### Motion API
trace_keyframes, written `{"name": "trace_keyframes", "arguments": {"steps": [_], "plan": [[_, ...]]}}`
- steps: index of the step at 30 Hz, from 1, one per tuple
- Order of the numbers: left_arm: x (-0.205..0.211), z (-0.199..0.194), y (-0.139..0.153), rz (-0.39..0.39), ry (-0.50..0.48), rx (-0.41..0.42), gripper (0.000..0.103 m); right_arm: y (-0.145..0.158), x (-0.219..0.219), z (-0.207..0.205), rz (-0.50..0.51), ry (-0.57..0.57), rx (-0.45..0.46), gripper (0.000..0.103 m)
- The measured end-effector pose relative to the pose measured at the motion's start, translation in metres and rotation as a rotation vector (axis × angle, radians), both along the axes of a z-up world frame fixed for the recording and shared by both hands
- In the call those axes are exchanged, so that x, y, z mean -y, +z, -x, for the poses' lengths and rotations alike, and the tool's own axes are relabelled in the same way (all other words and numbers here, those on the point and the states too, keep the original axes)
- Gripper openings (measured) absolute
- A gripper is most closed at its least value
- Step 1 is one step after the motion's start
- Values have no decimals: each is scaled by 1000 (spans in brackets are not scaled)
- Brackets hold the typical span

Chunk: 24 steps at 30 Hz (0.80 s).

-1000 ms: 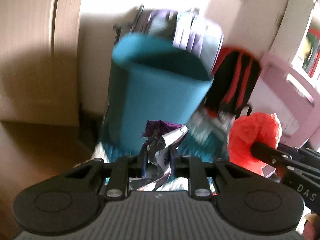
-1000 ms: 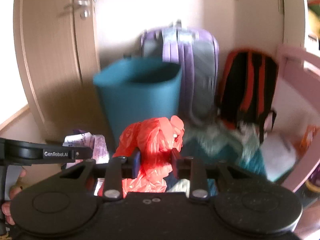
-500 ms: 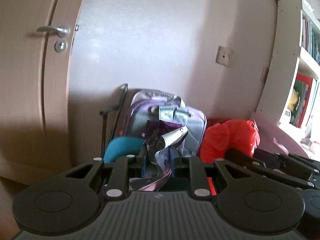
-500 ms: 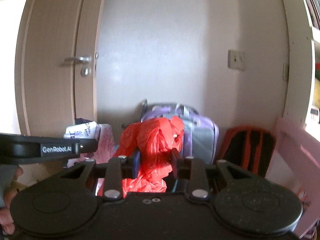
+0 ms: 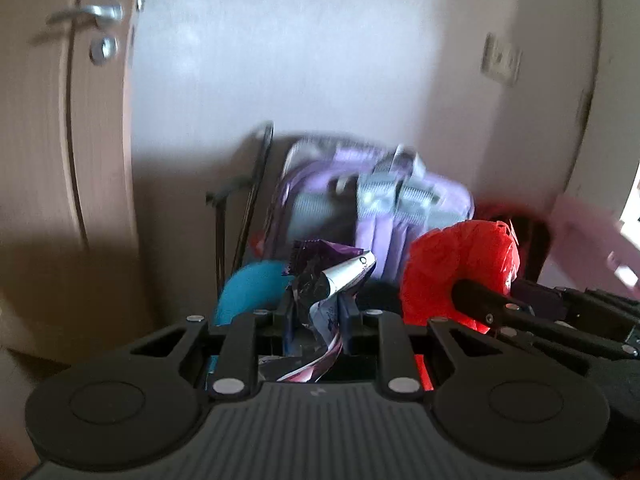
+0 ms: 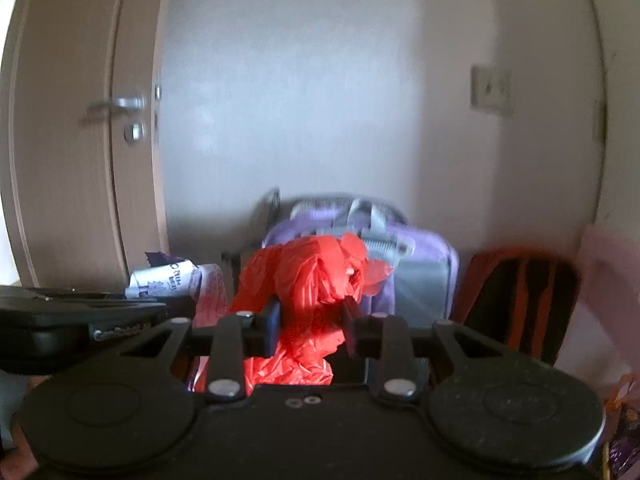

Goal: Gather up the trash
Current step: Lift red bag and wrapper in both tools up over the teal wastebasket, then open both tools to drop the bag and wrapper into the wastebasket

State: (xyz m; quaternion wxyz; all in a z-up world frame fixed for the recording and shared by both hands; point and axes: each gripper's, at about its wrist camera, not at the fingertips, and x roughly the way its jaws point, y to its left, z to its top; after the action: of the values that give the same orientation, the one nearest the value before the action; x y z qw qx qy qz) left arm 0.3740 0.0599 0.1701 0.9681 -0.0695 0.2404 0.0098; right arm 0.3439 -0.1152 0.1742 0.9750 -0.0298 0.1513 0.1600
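Crinkly foil, the purple snack wrapper (image 5: 320,280) pinched in the left gripper (image 5: 318,312) and the red plastic bag (image 6: 308,280) pinched in the right gripper (image 6: 310,316) look light, soft and slippery, best gripped mid-bunch above the teal bin (image 5: 248,288).

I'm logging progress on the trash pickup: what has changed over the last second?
Both grippers rose, so the teal bin slid from filling the left view to a sliver low down. Nothing was let go: the left gripper still clamps the crumpled wrapper, the right gripper the red plastic bag.
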Motion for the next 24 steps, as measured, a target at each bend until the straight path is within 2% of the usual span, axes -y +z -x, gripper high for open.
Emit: {"name": "trace_keyframes", "arguments": {"steps": [6, 12, 18, 24], "plan": [[1, -33, -39, -15, -31, -123, 22, -38, -11, -28, 78, 65, -120, 30], [3, -49, -71, -65, -67, -235, 23, -66, -22, -46, 158, 121, -257, 30], [4, -65, -90, -86, -89, -297, 23, -82, -28, -58, 214, 131, -339, 31], [4, -68, -102, -88, -102, -323, 27, -91, -29, -60, 237, 124, -371, 35]]}}
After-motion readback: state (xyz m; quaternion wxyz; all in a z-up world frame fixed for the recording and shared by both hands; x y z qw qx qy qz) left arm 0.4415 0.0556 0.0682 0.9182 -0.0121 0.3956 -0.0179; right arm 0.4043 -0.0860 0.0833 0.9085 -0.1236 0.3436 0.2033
